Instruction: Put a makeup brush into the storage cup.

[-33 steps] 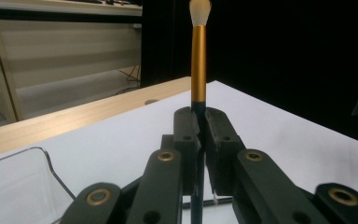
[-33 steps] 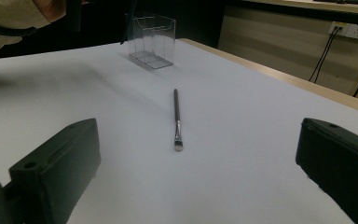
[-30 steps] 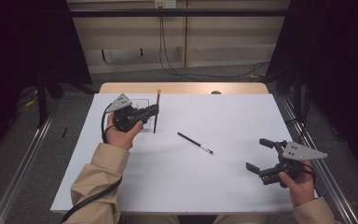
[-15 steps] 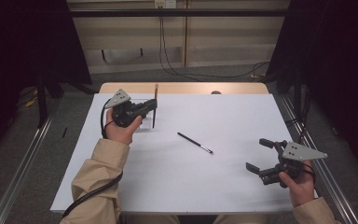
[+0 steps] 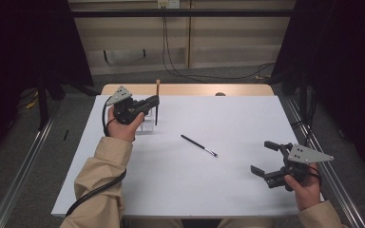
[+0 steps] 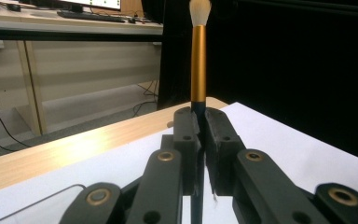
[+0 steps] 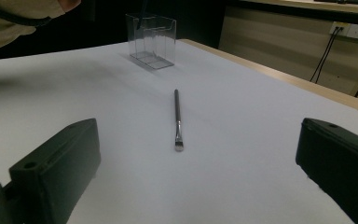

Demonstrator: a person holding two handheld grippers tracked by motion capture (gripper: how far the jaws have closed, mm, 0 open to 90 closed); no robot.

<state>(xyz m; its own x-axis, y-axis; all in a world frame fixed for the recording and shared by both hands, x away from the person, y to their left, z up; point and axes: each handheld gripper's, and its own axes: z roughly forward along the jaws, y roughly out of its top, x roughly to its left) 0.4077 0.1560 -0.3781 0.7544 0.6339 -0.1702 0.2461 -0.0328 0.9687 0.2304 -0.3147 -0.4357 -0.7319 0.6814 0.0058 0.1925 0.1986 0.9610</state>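
the left tool (image 5: 153,102) is clamped on a brush (image 5: 157,102) and holds it upright, bristles up, its long axis near vertical. the clear holder (image 5: 147,124) stands on the desk (image 5: 247,118) just below and beside the brush's lower end, so the coming move looks like a straight drop: the handle tip has to line up over one of the holder's open compartments, and i cannot tell yet which one it sits above. the left hand (image 5: 122,127) is far nearer the holder than the right.

in the left tool view the brush shows a gold ferrule (image 6: 197,63), a pale rounded tuft (image 6: 200,10) and a dark handle pinched between the jaws.

the right tool (image 5: 266,159) rests wide open, holding nothing, at the near right. a second, thin brush (image 7: 177,119) lies flat mid-desk, bristles toward the right tool.
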